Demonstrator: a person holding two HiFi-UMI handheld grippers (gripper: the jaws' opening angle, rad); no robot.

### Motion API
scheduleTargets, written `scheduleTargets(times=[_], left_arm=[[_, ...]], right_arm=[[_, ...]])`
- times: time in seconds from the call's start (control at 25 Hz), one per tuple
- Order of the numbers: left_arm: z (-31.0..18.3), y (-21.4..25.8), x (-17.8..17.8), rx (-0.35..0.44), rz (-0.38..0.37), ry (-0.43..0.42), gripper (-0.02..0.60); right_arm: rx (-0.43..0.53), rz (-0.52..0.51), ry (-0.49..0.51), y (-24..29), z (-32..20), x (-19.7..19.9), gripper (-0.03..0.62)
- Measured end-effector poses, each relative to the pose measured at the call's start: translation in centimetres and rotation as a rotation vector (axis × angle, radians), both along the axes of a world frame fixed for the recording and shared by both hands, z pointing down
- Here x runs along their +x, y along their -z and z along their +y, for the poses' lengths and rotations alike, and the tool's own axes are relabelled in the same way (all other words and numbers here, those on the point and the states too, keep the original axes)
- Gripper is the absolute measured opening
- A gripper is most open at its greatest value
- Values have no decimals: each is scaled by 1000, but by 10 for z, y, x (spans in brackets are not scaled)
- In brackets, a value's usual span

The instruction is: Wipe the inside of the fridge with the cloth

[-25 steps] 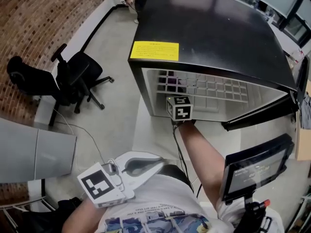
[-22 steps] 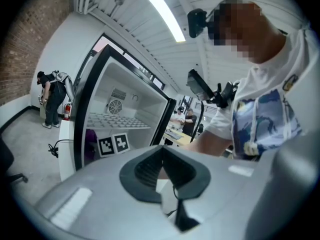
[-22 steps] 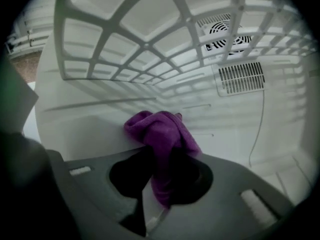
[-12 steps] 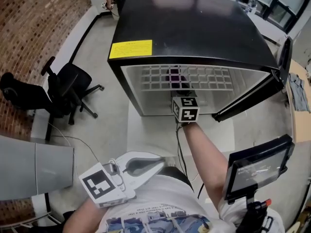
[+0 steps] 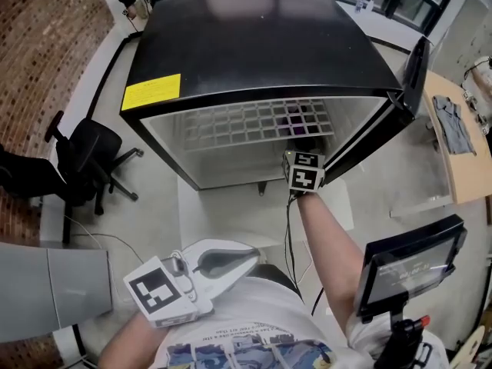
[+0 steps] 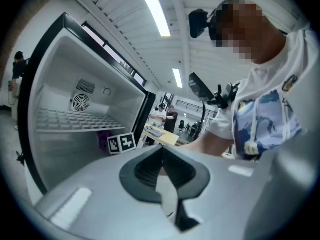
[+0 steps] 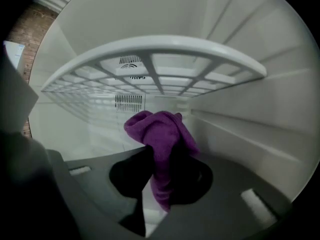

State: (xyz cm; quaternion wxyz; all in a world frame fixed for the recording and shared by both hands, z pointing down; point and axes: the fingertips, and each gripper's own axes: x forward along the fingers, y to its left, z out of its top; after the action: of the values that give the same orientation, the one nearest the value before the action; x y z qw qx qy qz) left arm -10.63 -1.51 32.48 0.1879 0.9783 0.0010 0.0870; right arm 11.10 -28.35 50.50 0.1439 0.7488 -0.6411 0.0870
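A black mini fridge (image 5: pixel 261 44) stands open, its white inside and wire shelf (image 5: pixel 254 123) showing. My right gripper (image 5: pixel 301 148) reaches in under the shelf at the right side, shut on a purple cloth (image 7: pixel 162 139) that bunches above the jaws near the right wall (image 7: pixel 250 114). A bit of the purple cloth (image 5: pixel 294 121) shows through the shelf in the head view. My left gripper (image 5: pixel 250 258) hangs low by the person's waist, outside the fridge, jaws shut with nothing between them (image 6: pixel 161 165).
The fridge door (image 5: pixel 411 75) stands open at the right. A black office chair (image 5: pixel 88 160) sits at the left by a brick wall. A wooden table (image 5: pixel 457 141) with a grey cloth is at the right. A dark screen (image 5: pixel 407 264) on a stand is by my right arm.
The head view has swung, so the fridge sits more to the left and lower. My right gripper with the cloth has shifted toward the fridge's right side. The left gripper has stayed put.
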Motion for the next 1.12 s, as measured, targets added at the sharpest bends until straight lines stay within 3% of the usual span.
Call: scheduleTargets(times=[0.4, 1.12], left_arm=[[-5, -9, -2, -3, -33, 54, 5], [-8, -10, -49, -32, -50, 243, 5]], right_arm=[[-129, -41, 76, -53, -5, -25, 80], [-154, -92, 373, -66, -38, -182, 80]])
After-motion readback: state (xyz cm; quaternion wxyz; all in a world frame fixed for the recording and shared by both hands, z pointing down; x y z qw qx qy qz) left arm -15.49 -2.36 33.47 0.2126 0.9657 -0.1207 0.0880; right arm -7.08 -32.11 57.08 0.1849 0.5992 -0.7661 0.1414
